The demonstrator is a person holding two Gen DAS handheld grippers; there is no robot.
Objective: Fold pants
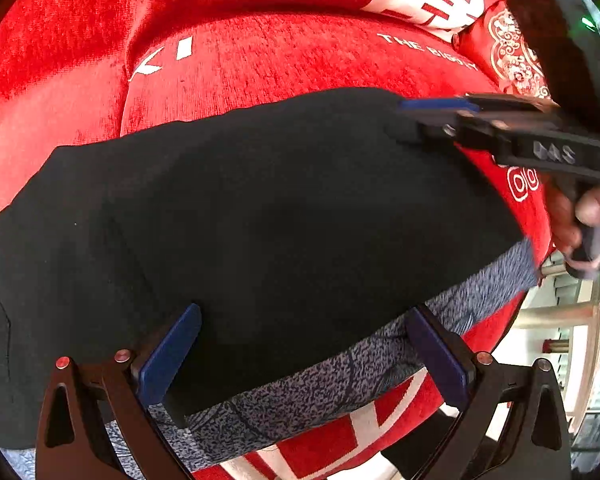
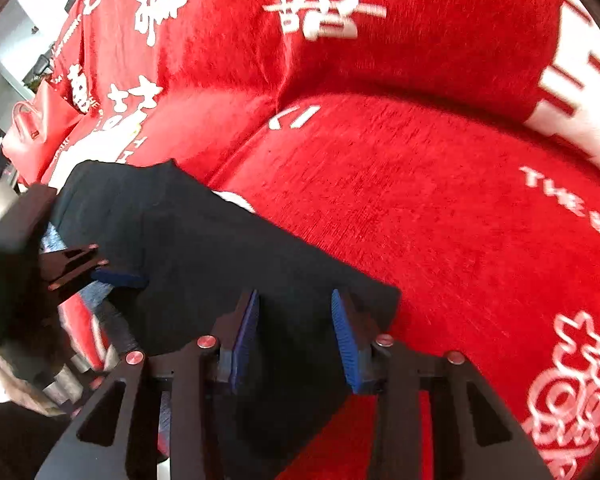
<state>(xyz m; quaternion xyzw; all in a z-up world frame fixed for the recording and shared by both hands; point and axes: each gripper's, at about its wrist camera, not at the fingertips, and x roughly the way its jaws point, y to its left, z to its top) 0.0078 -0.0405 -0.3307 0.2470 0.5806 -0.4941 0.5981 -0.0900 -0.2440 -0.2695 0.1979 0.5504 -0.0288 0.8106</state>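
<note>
Black pants (image 1: 260,208) lie folded across a red sofa seat, with a grey speckled waistband (image 1: 340,368) along the near edge. My left gripper (image 1: 304,344) is open, its blue pads on either side of the waistband edge. My right gripper (image 2: 294,336) is open over the pants' far corner (image 2: 220,264). It shows from the side in the left wrist view (image 1: 436,116), at the pants' upper right corner. The left gripper shows at the left edge of the right wrist view (image 2: 116,280).
The red sofa cover (image 2: 420,200) with white lettering spreads around the pants. A red patterned cushion (image 1: 512,52) sits at the far right. White furniture (image 1: 572,320) stands beyond the sofa's front edge.
</note>
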